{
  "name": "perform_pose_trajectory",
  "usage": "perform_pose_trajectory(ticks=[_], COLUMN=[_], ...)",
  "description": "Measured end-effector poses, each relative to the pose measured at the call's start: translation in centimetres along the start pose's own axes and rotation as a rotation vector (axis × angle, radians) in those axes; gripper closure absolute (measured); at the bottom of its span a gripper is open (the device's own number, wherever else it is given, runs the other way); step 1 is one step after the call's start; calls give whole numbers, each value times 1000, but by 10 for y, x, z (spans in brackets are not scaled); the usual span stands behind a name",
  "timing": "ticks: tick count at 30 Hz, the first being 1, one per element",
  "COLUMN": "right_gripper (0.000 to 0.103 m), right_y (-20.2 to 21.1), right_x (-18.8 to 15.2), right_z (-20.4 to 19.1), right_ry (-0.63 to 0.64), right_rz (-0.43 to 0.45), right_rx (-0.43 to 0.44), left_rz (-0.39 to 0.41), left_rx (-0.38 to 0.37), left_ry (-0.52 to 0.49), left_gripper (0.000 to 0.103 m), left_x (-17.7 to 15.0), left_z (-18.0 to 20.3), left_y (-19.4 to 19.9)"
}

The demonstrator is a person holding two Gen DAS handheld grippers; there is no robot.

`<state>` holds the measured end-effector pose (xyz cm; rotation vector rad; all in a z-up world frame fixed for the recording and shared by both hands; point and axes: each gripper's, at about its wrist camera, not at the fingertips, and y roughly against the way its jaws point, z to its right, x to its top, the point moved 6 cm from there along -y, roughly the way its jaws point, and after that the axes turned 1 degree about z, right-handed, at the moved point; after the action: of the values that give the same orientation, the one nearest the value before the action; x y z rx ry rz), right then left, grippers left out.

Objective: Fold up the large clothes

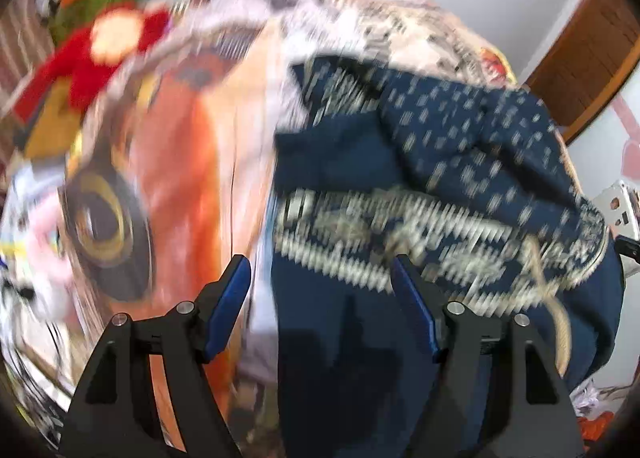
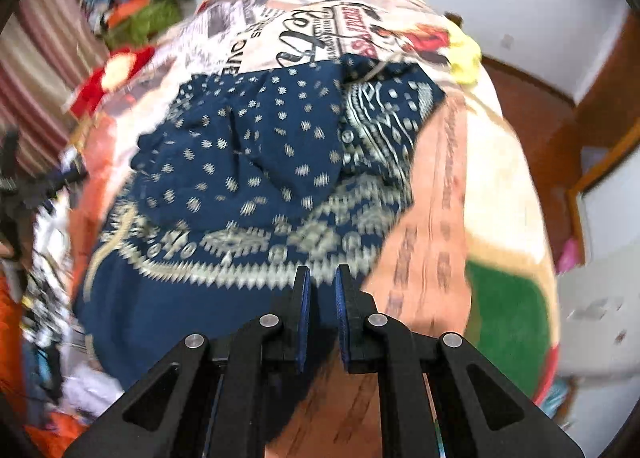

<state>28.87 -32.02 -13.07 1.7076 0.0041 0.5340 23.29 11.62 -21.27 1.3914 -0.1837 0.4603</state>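
Note:
A large navy garment (image 1: 440,162) with a cream printed pattern lies crumpled on a bed covered by a colourful printed sheet (image 1: 192,178). In the left wrist view my left gripper (image 1: 320,278) is open, its blue pads wide apart just above the garment's near left edge. In the right wrist view the same garment (image 2: 248,162) fills the middle. My right gripper (image 2: 322,286) has its jaws nearly together at the garment's near right edge, with only a narrow gap. I cannot tell whether cloth is pinched between them. Both views are motion-blurred.
A pile of other clothes and a red-and-cream item (image 1: 108,42) sit at the bed's far left. More clothes (image 2: 44,298) lie by the left side. A wooden door (image 1: 588,50) and white wall stand to the right. Striped curtains (image 2: 36,70) hang left.

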Motion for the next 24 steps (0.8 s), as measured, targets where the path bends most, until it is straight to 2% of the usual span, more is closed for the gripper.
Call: perform_pose_trajectory(ticks=[6, 11, 18, 20, 21, 23, 24], right_gripper=[94, 94, 94, 94, 93, 92, 87], right_y=[8, 12, 2, 2, 1, -1, -2], right_x=[-36, -46, -54, -55, -55, -55, -54], right_z=[13, 13, 11, 11, 11, 13, 13], right_ry=[-227, -327, -326, -329, -332, -345, -351], right_rz=[-13, -14, -30, -38, -38, -41, -42], right_rx=[139, 226, 186, 194, 198, 211, 224], left_rz=[-98, -168, -144, -132, -131, -123, -121], left_rx=[-51, -96, -170, -182, -188, -204, -215], left_ry=[132, 194, 267, 247, 237, 220, 212], left_gripper=[31, 31, 31, 39, 48, 69, 82], left_x=[-58, -88, -97, -96, -94, -87, -84], left_z=[-21, -19, -13, -6, -5, 4, 7], left_y=[-28, -47, -54, -53, -49, -47, -45])
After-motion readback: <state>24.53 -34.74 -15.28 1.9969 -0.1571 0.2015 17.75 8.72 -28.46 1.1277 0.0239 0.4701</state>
